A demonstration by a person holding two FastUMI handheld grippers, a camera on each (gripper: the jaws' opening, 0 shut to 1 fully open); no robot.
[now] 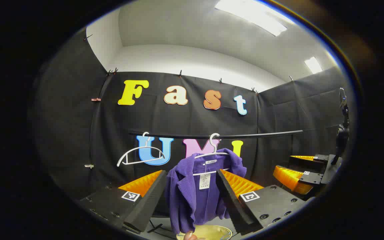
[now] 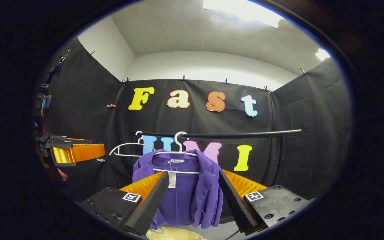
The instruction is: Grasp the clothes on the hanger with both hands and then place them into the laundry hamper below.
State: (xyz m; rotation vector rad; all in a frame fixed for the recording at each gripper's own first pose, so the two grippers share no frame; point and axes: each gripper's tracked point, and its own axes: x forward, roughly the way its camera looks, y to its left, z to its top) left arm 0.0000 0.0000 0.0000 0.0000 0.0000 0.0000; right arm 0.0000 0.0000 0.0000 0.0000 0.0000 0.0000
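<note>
A black rail spans the booth, carrying a purple ribbed jacket on a white hanger, with a bare hanger beside it. Below hangs a yellowish rim, probably the hamper, though it is cut off. Your left gripper and right gripper both frame the jacket, fingers spread, touching nothing. Close in on each shoulder, pinch thick cloth, and lift evenly off the hanger.
</note>
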